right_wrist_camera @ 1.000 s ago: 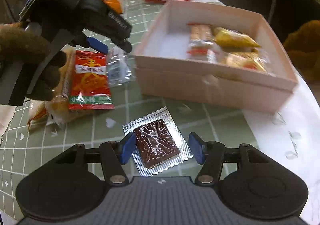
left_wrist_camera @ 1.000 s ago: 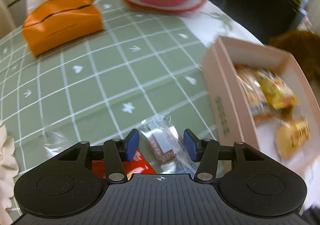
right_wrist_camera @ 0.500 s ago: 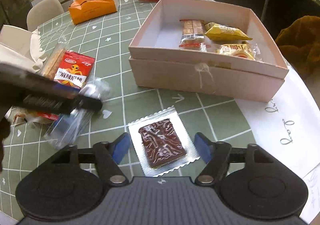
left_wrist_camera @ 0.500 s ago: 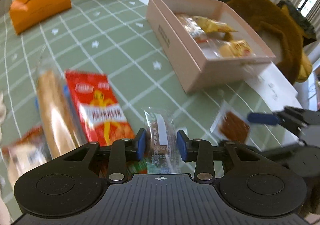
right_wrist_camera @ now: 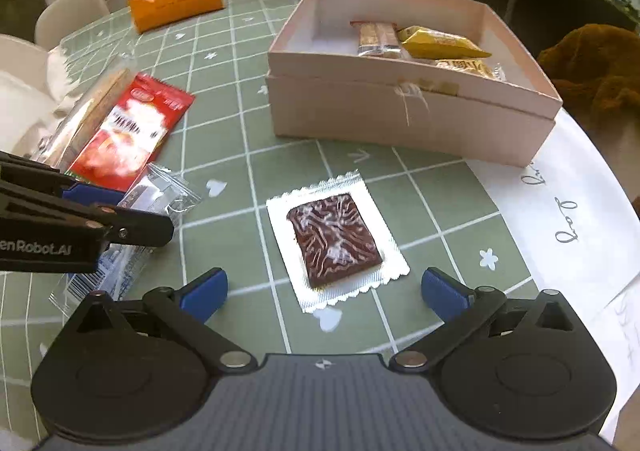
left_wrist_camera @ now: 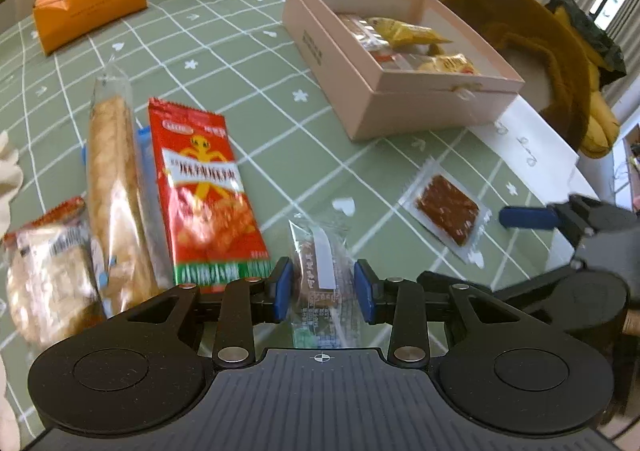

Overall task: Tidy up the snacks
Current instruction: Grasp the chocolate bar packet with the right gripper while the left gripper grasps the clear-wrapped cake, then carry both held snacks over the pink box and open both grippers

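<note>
From the left wrist view, the left gripper [left_wrist_camera: 323, 287] tilts steeply down over the green checked tablecloth [left_wrist_camera: 248, 63], its blue pads pinching a clear-wrapped snack bar [left_wrist_camera: 320, 271]. A red snack packet [left_wrist_camera: 204, 191] lies just left; the pink box [left_wrist_camera: 384, 103] sits far right.

From the right wrist view, the right gripper [right_wrist_camera: 324, 289] also angles down, its jaws opening wide and touching nothing. The foil-edged dark square snack [right_wrist_camera: 336, 239] lies flat on the cloth just beyond them, near the box.
</note>
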